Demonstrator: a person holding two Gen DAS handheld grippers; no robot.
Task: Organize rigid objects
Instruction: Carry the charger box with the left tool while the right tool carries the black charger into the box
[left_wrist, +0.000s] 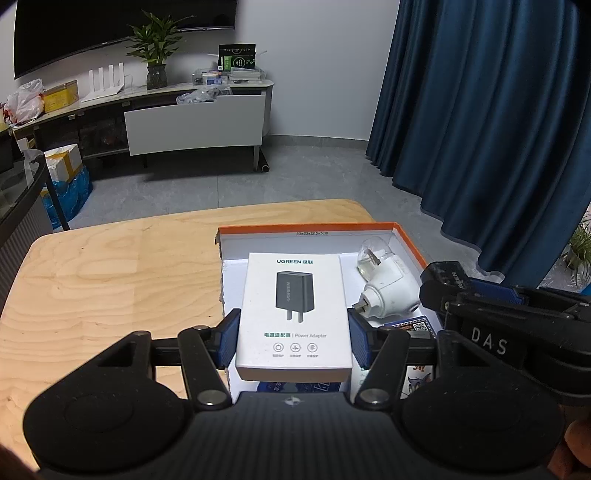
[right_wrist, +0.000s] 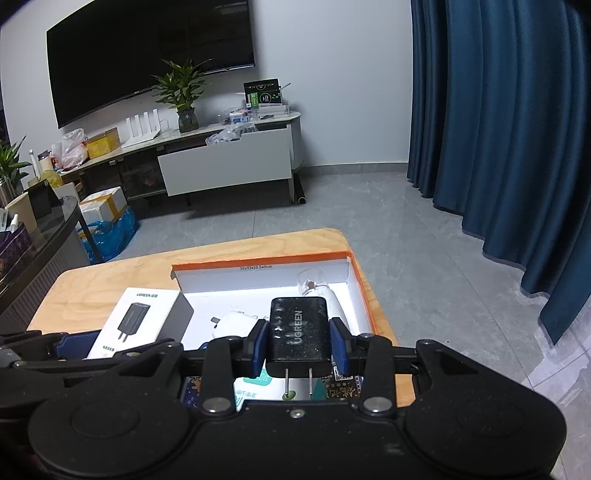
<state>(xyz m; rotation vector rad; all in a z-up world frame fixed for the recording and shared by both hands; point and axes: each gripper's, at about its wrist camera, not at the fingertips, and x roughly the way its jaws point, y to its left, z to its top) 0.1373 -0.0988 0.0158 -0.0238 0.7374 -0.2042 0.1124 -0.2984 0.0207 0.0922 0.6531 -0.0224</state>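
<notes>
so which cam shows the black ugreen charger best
The right wrist view: the black charger sits centre frame, clamped in the right gripper, logo and both prongs visible. The left wrist view catches only its top end at the right edge, prongs hidden.

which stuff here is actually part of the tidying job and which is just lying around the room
Part of the job:
- white adapter box, clamped in the left hand-held gripper
- black charger, clamped in the right hand-held gripper
- orange-rimmed tray
- white plug lying in the tray

Just lying about:
- potted plant
- TV
- blue curtain
- TV bench
</notes>
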